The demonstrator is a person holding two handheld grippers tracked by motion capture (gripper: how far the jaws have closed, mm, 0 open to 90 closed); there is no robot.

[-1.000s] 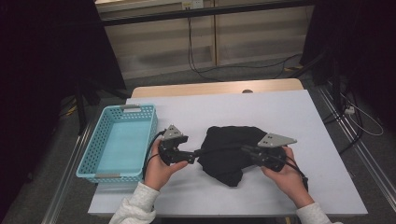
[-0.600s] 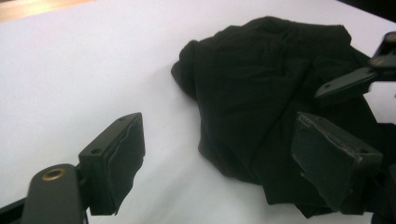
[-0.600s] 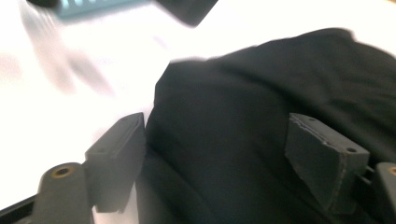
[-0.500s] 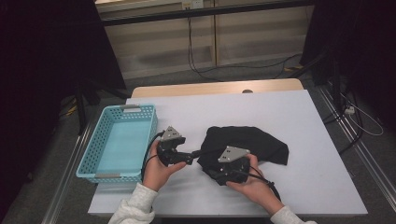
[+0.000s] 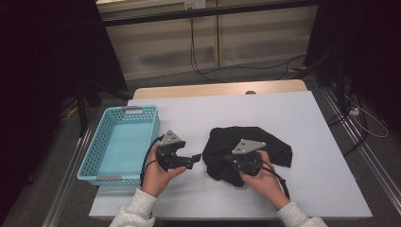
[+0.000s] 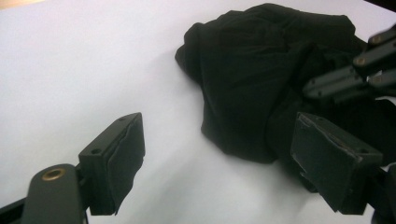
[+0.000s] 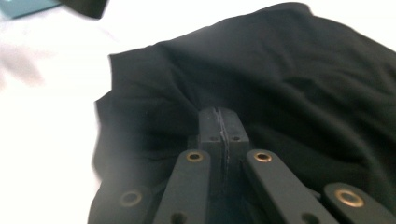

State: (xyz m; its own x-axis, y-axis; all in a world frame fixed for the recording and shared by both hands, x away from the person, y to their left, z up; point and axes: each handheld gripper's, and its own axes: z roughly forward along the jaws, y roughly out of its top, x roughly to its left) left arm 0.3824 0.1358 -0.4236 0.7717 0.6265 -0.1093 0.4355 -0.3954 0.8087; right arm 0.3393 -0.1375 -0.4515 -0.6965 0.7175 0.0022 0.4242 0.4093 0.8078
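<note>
A crumpled black cloth point(image 5: 269, 146) point(image 6: 261, 70) point(image 7: 299, 79) lies on the white table point(image 5: 307, 113), right of centre. My right gripper point(image 5: 229, 163) point(image 7: 219, 122) is low over the cloth's left half. Its jaws have just closed and the pads meet flat, with no fold visibly between them; the tips rest against the fabric. My left gripper point(image 5: 195, 159) point(image 6: 219, 154) hovers just left of the cloth, pointing at it, jaws wide open and empty. Linkage bars of the right gripper point(image 6: 355, 74) show at the upper right of the left gripper view.
A light blue plastic basket point(image 5: 90, 156) with nothing in it sits at the table's left, close behind the left hand. A cable trails from each gripper toward the front edge. Bare white tabletop stretches behind and to the right of the cloth.
The right hand moved left, from the cloth's right edge to over its middle and left part, uncovering the cloth's right side. The left hand stayed put.
</note>
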